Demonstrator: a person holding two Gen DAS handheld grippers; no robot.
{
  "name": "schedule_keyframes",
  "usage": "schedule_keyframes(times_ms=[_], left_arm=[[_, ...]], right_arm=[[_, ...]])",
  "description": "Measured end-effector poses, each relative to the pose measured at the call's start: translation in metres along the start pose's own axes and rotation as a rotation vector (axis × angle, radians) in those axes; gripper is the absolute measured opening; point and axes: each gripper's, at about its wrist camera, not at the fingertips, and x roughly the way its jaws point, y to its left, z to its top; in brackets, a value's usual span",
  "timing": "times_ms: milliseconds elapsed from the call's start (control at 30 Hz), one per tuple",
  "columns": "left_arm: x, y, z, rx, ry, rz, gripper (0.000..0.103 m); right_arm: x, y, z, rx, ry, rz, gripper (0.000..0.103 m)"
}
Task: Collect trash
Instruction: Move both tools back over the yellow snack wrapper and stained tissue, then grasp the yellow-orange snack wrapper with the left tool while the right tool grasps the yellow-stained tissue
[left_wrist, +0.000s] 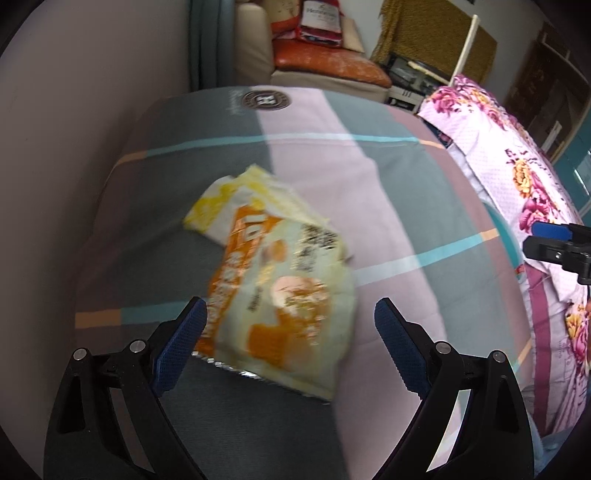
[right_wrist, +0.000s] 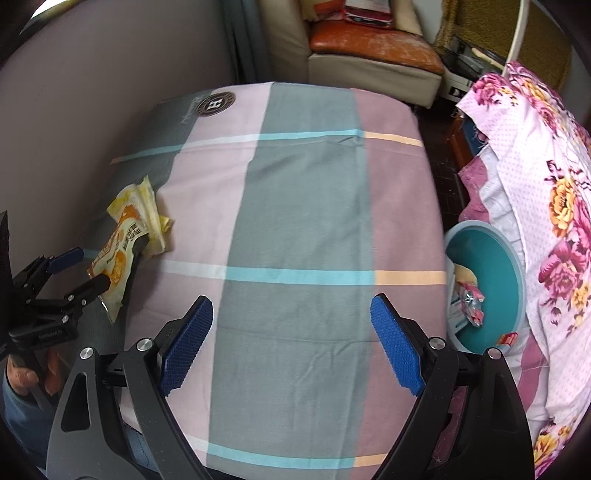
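A: Where's the trash?
B: On the checked cloth (right_wrist: 295, 221) over the counter: an orange snack wrapper (left_wrist: 280, 302) between the wide-spread left tongs (left_wrist: 290, 321), untouched.
A: Right tongs (right_wrist: 291, 317)?
B: Wide apart, holding nothing.

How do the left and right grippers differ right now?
The left gripper straddles the orange snack wrapper; the right gripper has only the plaid cloth between its fingers. Left sits by the wall, right nearer the teal bin. Both are open.
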Motion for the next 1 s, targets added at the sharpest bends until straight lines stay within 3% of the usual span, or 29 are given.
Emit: schedule_keyframes(times_ms=[433, 567, 633, 700, 733, 767, 867, 1000], left_arm=[[0.043, 0.024, -0.011, -0.032, 0.098, 0.013, 0.093], [0.041, 0.015, -0.019, -0.013, 0.059, -0.003, 0.094], [0.039, 0.008, -0.023, -0.004, 0.036, -0.016, 0.084], [0.036, -0.003, -0.027, 0.031, 0.019, 0.032, 0.058], [0.034, -0.005, -0.028, 0.027, 0.015, 0.017, 0.052], [0.031, -0.009, -0.03, 0.021, 0.005, 0.002, 0.039], [0.023, -0.019, -0.033, 0.023, -0.024, -0.004, 0.029], [0.017, -0.02, -0.033, -0.024, -0.032, -0.072, 0.025]], right_arm=[[0.026, 0.022, 0.005, -0.018, 0.047, 0.019, 0.083], [0.031, 0.022, 0.005, -0.021, 0.055, 0.023, 0.083], [0.034, 0.023, 0.006, -0.023, 0.058, 0.027, 0.083], [0.036, 0.025, 0.007, -0.026, 0.059, 0.03, 0.083], [0.037, 0.027, 0.008, -0.029, 0.06, 0.033, 0.083], [0.037, 0.027, 0.008, -0.03, 0.06, 0.033, 0.083], [0.04, 0.031, 0.009, -0.04, 0.059, 0.036, 0.083], [0.042, 0.034, 0.013, -0.049, 0.059, 0.046, 0.083]])
